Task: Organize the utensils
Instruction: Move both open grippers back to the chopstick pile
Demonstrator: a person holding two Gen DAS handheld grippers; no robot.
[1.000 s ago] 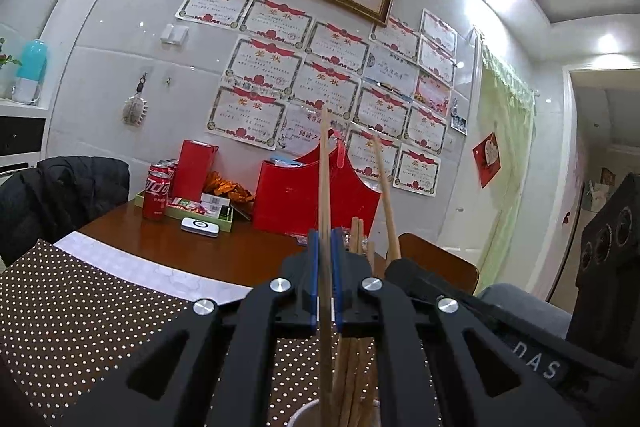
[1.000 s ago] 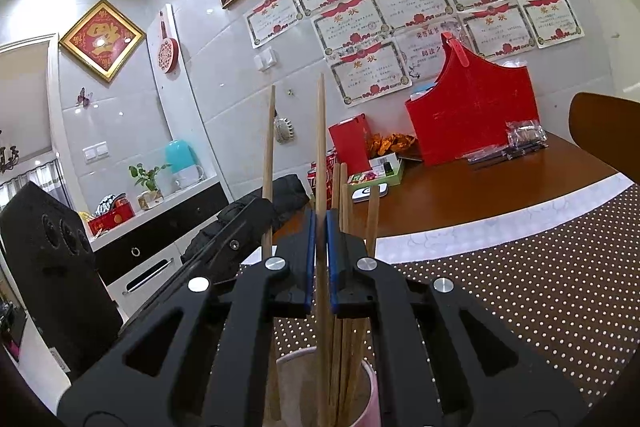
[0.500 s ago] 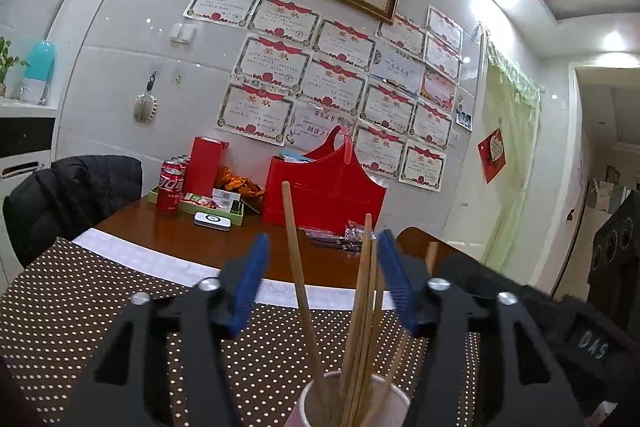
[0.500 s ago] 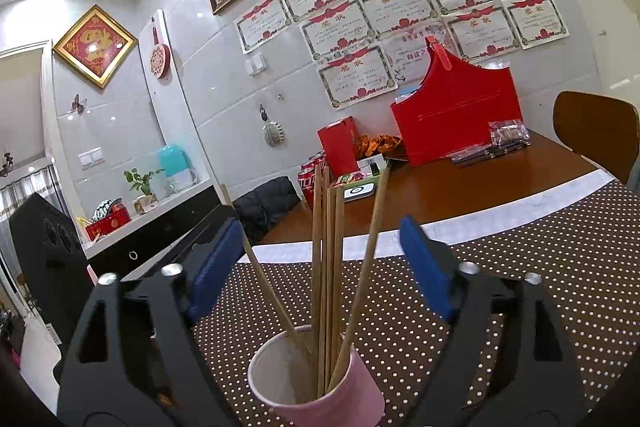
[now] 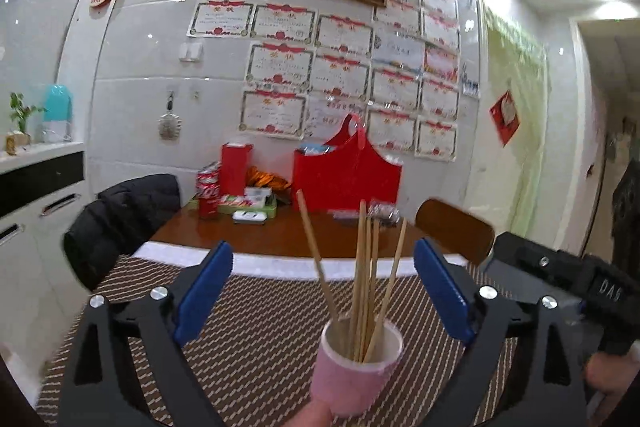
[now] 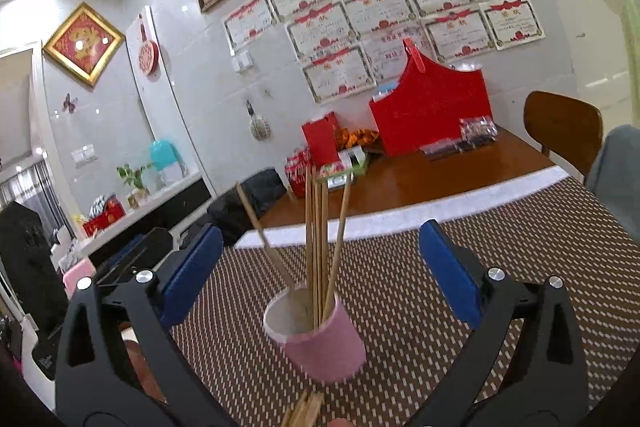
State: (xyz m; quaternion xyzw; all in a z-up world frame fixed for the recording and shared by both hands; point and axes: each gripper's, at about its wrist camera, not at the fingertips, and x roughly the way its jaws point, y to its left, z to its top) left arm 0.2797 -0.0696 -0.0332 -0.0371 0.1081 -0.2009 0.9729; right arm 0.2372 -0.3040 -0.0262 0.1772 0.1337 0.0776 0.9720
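A pink cup (image 5: 354, 367) stands on the dotted cloth with several wooden chopsticks (image 5: 362, 279) leaning in it. My left gripper (image 5: 322, 249) is drawn back from the cup. Its jaws are opening wide, and the chopstick tops show in the gap, clear of both blue pads (image 5: 204, 291). In the right wrist view the same cup (image 6: 320, 343) and chopsticks (image 6: 316, 247) sit ahead of my right gripper (image 6: 320, 231). Its jaws are opening too and touch nothing. More wooden sticks (image 6: 304, 411) lie at the bottom edge.
The brown dotted cloth (image 5: 248, 331) covers the near end of a wooden table (image 6: 420, 179). A red bag (image 5: 346, 175), cola cans (image 5: 208, 195) and a green tray stand by the wall. A jacket-draped chair (image 5: 120, 219) is left, a wooden chair (image 6: 560, 127) right.
Each gripper was shut on a chopstick held upright over the cup. Both have let go, spread wide and pulled back and up. The released chopsticks now rest in the cup.
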